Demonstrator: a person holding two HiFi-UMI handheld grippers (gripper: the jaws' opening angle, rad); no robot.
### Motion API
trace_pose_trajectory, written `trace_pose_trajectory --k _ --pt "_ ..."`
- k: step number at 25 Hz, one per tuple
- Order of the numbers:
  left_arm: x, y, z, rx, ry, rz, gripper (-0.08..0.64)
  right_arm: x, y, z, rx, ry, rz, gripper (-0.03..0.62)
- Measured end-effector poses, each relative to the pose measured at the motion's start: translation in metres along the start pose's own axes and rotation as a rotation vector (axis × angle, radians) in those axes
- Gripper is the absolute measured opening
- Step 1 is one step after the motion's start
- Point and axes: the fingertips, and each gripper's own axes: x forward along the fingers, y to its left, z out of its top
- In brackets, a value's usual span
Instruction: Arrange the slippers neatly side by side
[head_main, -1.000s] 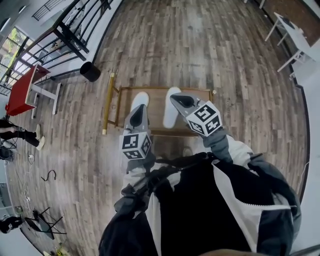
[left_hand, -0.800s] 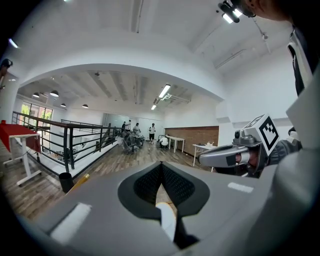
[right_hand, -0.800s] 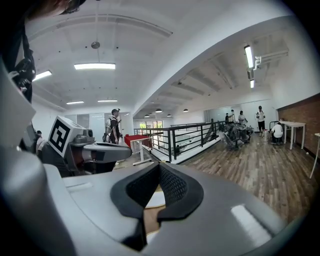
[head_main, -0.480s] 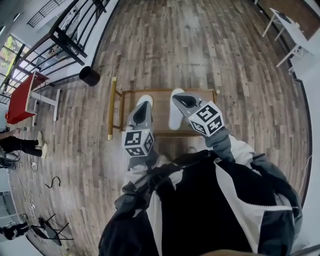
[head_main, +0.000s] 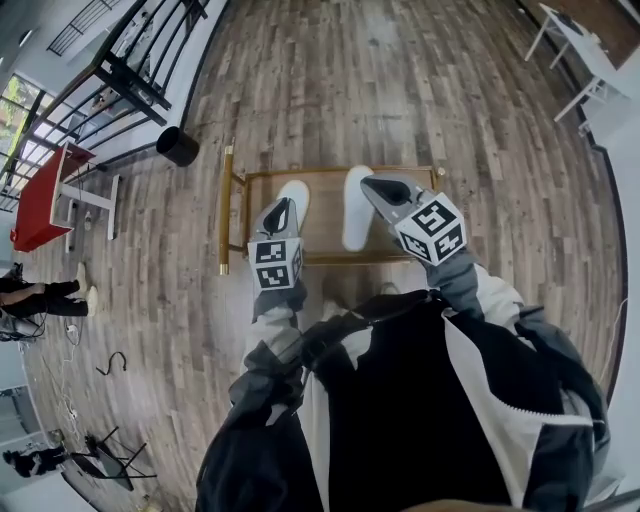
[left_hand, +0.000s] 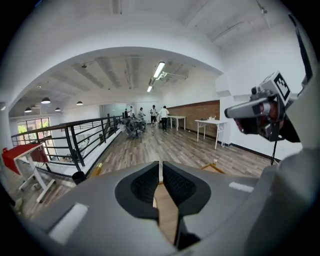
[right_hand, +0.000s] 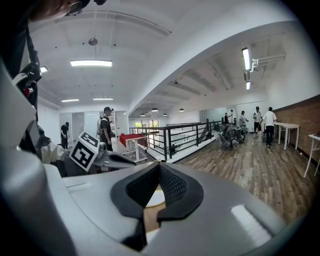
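Two white slippers lie toes-away on a low wooden rack (head_main: 326, 195) with a gold frame. The left slipper (head_main: 298, 189) is partly hidden under my left gripper (head_main: 283, 205), which hangs over its heel end. The right slipper (head_main: 355, 210) lies a gap to the right, with my right gripper (head_main: 368, 182) at its right side near the toe. In the left gripper view the left gripper (left_hand: 160, 167) has just been opening; a thin slit shows at the tips with nothing between them. The right gripper (right_hand: 159, 167) is shut and empty.
A black bin (head_main: 177, 146) stands on the plank floor left of the rack. Further left are a red table (head_main: 40, 195) and a black railing (head_main: 140, 60). A white table (head_main: 575, 30) stands far right. People stand at the left edge (head_main: 40, 295).
My left gripper has moved forward and down over the left slipper. The right gripper has hardly moved. The rack sits slightly higher in the view.
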Motion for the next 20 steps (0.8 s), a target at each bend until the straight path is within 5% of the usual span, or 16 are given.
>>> trace_pose_trajectory --k 10,14,20 --pt "0.060 0.032 -0.114 0.081 0.371 -0.021 0.120 -0.023 -0.016 -0.010 -0.003 0.005 -0.062 0.006" --pt "0.077 0.047 -0.166 0.057 0.520 -0.030 0.192 -0.031 -0.021 -0.015 -0.001 0.017 -0.087 0.006" --pt "0.081 0.040 -0.221 -0.003 0.710 -0.080 0.209 -0.040 -0.025 -0.024 -0.007 0.038 -0.104 0.006"
